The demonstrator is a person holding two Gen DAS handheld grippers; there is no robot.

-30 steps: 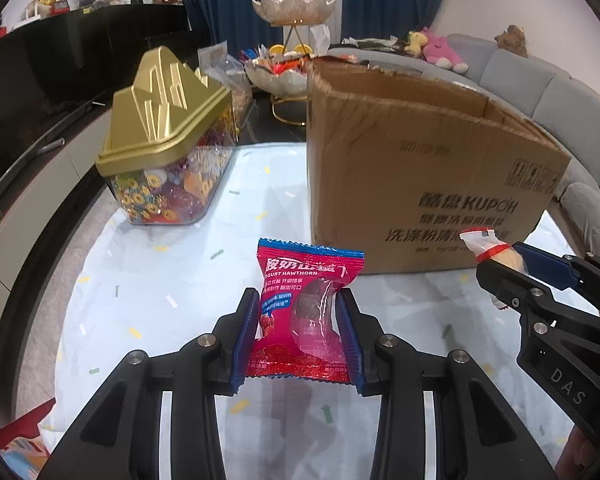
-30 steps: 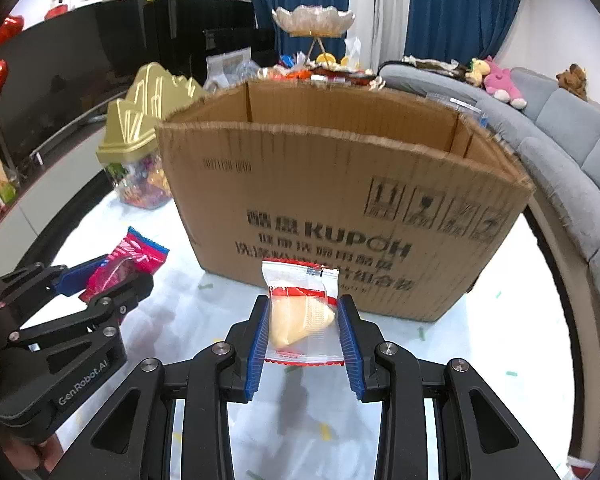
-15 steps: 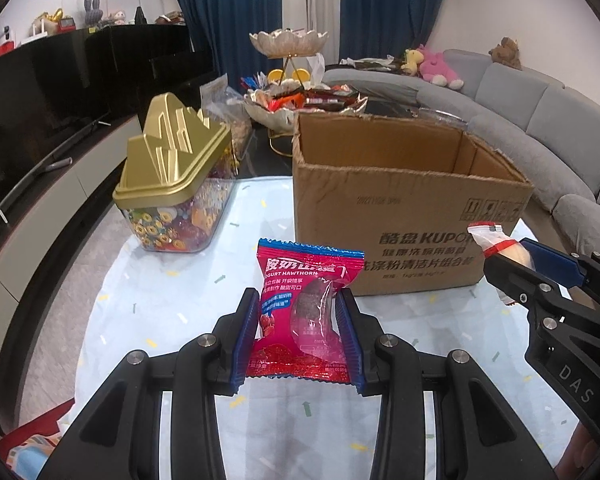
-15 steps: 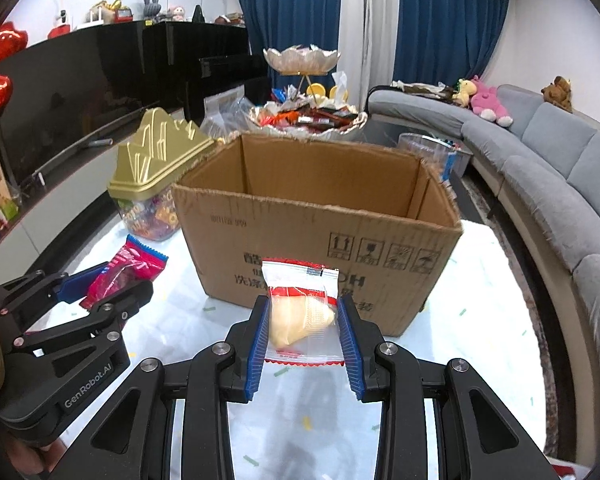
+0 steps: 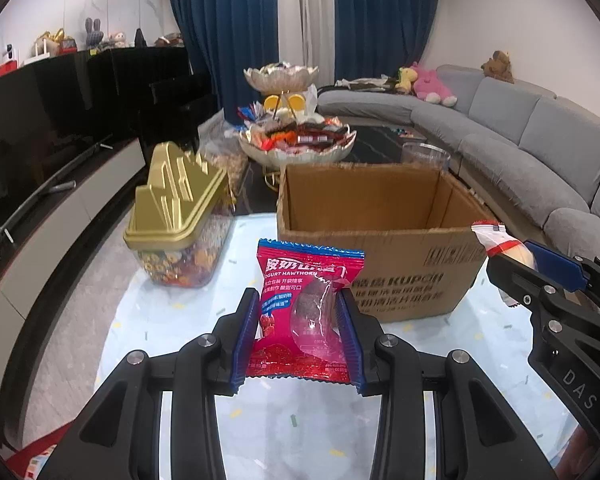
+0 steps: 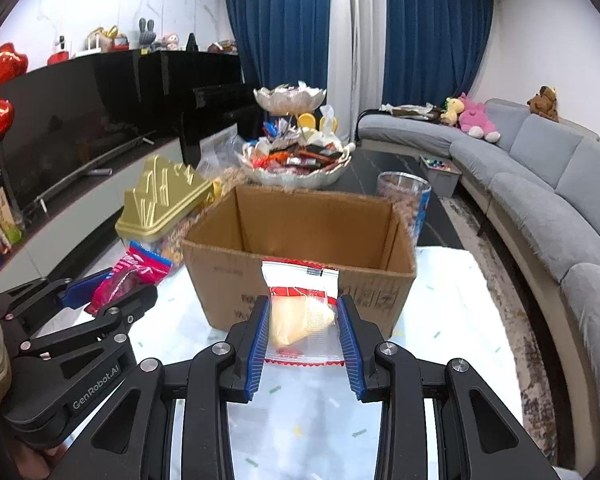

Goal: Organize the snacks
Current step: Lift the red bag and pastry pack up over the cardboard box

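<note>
Two handheld tools hover above a pale bench, each already carrying a snack toward an open cardboard box (image 5: 364,216). The left tool (image 5: 298,336) pinches a red hawthorn packet (image 5: 304,312) upright between its blue pads; the box stands just beyond it, at about one o'clock. The right tool (image 6: 303,338) pinches a clear packet holding a yellow pastry (image 6: 300,316), with the box at twelve o'clock. The visible part of the box interior looks bare, so the sorting seems barely begun: both packets are lifted but not yet dropped in. A gold-lidded candy tub (image 5: 180,220) sits at ten o'clock, untouched.
</note>
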